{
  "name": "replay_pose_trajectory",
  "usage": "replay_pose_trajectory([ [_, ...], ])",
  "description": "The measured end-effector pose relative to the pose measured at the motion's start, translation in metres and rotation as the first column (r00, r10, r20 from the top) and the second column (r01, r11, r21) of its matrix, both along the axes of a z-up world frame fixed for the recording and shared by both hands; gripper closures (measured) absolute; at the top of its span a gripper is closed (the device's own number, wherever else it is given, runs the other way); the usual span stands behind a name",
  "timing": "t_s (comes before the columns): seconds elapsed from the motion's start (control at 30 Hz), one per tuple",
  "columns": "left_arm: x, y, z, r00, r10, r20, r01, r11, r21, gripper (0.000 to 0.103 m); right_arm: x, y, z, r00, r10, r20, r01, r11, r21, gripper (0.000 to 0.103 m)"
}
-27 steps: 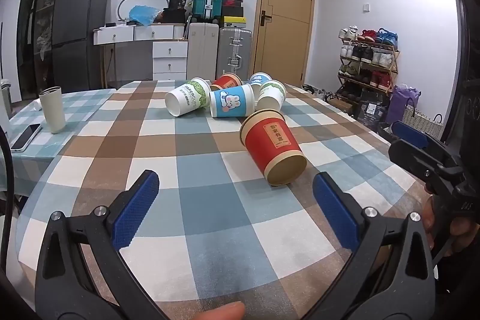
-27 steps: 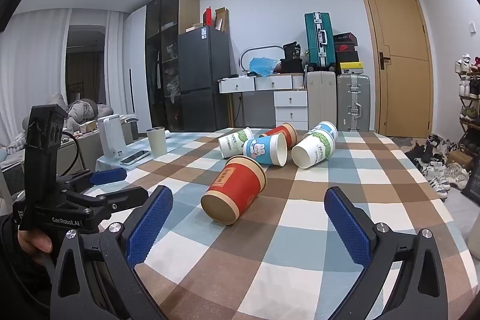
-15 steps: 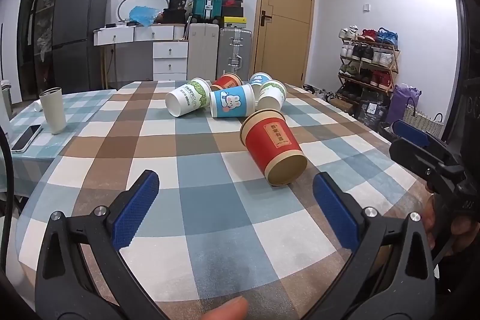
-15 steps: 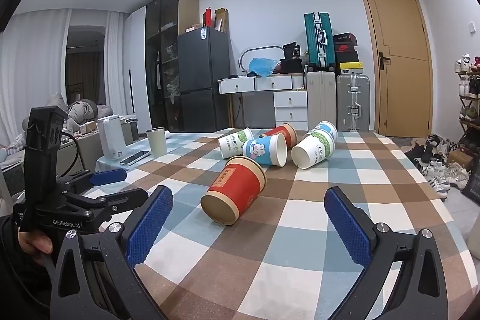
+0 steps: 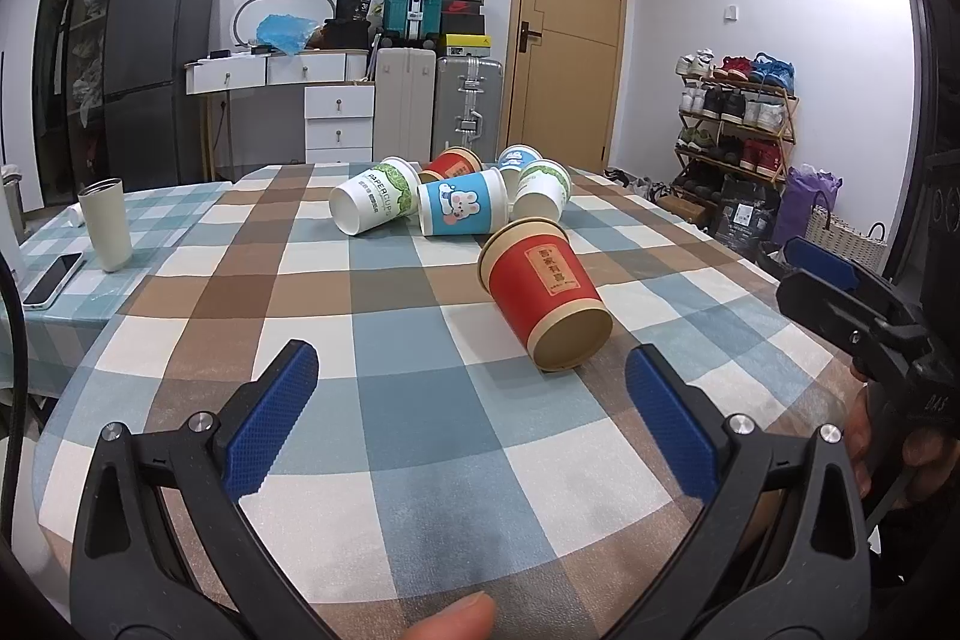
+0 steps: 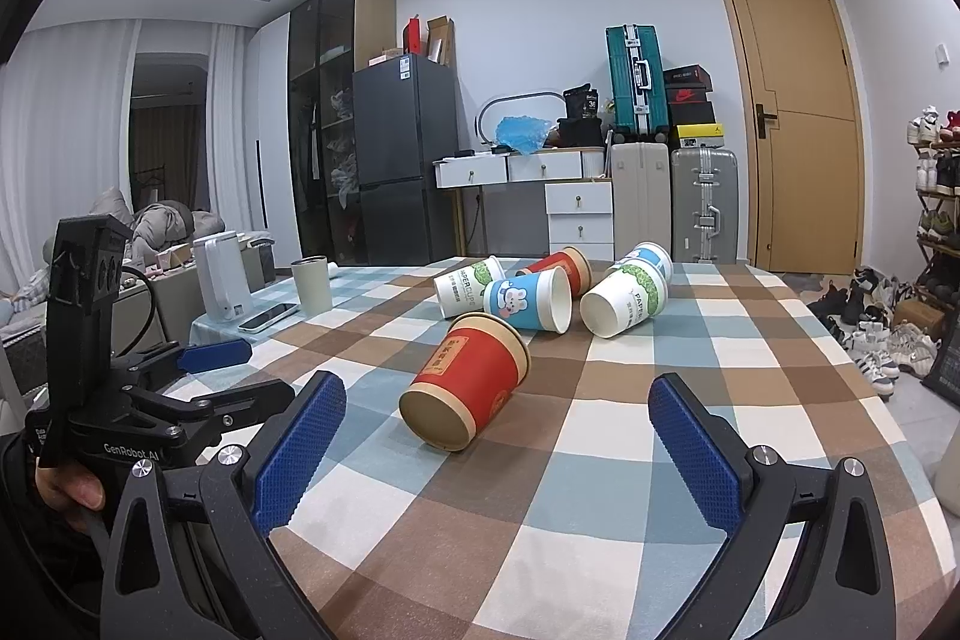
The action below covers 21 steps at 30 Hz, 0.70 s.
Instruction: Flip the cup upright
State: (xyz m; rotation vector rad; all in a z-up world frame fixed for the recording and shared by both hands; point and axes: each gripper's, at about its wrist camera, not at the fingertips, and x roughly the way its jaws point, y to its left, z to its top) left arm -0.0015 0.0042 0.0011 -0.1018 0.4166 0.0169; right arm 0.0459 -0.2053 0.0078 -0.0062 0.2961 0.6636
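Note:
A red paper cup [image 5: 543, 295] lies on its side on the checked tablecloth, its base toward me; it also shows in the right wrist view [image 6: 465, 385]. Behind it lie several more tipped cups: a white and green one [image 5: 375, 202], a blue rabbit one [image 5: 462, 209], another red one [image 5: 450, 163] and two white ones [image 5: 540, 190]. My left gripper [image 5: 471, 409] is open and empty, a short way in front of the red cup. My right gripper [image 6: 495, 445] is open and empty, also just short of the cup.
A cream tumbler [image 5: 107, 223] and a phone [image 5: 53, 278] sit at the table's left side. A white kettle [image 6: 221, 275] stands beyond the tumbler. The table's right edge [image 5: 750, 280] drops to the floor near a shoe rack [image 5: 735, 124].

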Motion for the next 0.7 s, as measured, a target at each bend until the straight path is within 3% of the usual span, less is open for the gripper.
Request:
replay_pose_trajectory([
  [0.7, 0.0008, 0.0004, -0.0011, 1.0, 0.001, -0.001, -0.001, 1.0, 0.006, 0.001, 0.0038, -0.0028, 0.0, 1.0, -0.007, -0.004, 0.007, 1.0, -0.001, 0.0],
])
